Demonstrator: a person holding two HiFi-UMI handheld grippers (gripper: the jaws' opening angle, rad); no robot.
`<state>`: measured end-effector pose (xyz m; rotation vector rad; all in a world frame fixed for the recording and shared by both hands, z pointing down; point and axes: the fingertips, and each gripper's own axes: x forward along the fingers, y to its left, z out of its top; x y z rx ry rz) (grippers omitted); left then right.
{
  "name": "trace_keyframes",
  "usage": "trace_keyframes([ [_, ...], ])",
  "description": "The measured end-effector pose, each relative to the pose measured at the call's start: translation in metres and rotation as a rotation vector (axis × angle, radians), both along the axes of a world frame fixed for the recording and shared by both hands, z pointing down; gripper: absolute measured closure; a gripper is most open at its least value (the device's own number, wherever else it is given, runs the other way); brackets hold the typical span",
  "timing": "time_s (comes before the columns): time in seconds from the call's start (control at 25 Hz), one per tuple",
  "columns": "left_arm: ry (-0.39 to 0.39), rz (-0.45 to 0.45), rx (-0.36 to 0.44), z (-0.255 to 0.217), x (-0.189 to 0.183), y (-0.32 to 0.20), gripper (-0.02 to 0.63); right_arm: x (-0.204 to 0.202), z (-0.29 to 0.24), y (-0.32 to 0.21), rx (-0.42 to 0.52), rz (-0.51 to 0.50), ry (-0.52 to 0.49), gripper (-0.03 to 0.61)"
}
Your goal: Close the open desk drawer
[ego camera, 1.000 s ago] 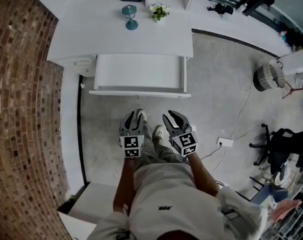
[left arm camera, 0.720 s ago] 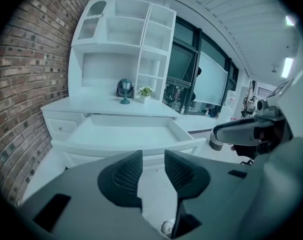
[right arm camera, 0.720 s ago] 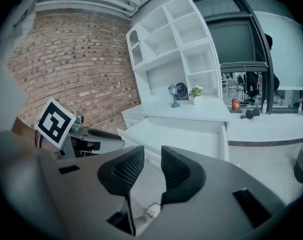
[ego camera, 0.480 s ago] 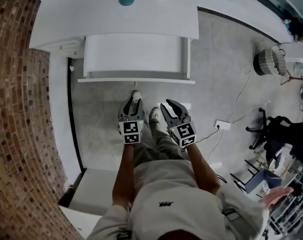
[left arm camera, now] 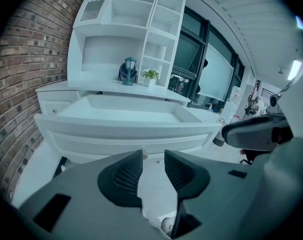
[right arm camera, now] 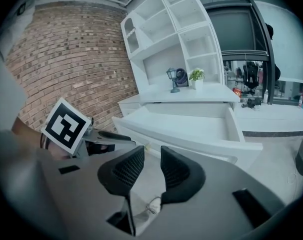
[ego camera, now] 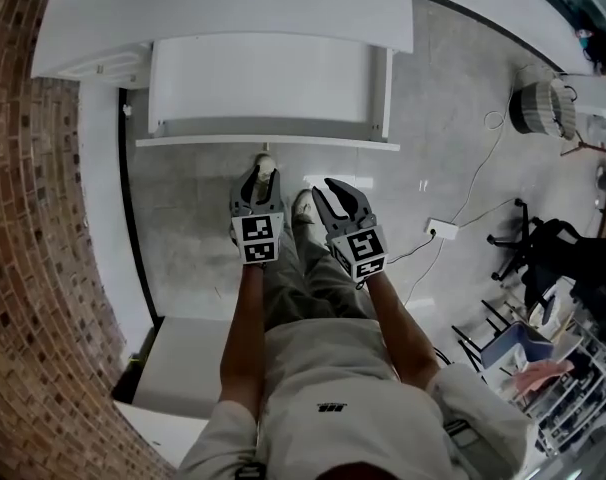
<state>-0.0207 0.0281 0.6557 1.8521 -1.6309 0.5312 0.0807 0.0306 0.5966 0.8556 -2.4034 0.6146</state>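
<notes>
My left gripper (left arm camera: 153, 154) has its jaws apart with nothing between them, only floor (ego camera: 193, 228) showing through the gap. My right gripper (right arm camera: 152, 151) is the same, its jaws parted and empty.

The open drawer (ego camera: 268, 88) is straight ahead of both pairs of jaws and a little above where they point. It is pulled well out from under the white counter (ego camera: 233, 8). Its front panel (ego camera: 268, 143) is what I have to push. The panel's long axis runs side to side across my path, so the push goes square into it, away from me and towards the counter.

In the head view my left gripper is the nearer one, its tips just short of the panel near the middle. My right gripper sits further back, towards the right half of the panel, and is turned a little inward. Neither touches the panel.

I can't make out a handle on the panel. A small pale spot sits just under its lower edge, in line with my left jaws. It could be a knob or the toe of my shoe; I cannot tell which.

The drawer's inside looks bare, and I can't see its runners. The head view cuts off the back of the counter. A brick wall (ego camera: 33, 218) closes in the left side.
</notes>
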Motion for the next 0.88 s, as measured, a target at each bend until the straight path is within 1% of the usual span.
trace_keyframes([
  [0.16,0.004,0.006,-0.014,0.014,-0.001,-0.005,0.465,0.002,0.018,0.004,-0.017,-0.004,0.017,0.476],
  [0.48,-0.011,0.02,-0.029,0.037,-0.004,-0.02,0.466,0.004,0.033,-0.001,-0.024,0.013,0.036,0.476],
  [0.64,-0.018,0.011,-0.043,0.049,-0.006,-0.027,0.469,0.001,0.039,-0.004,-0.035,0.027,0.03,0.476],
  [0.88,-0.023,0.005,-0.042,0.057,-0.008,-0.036,0.48,0.001,0.051,-0.004,-0.05,0.024,0.047,0.476],
])
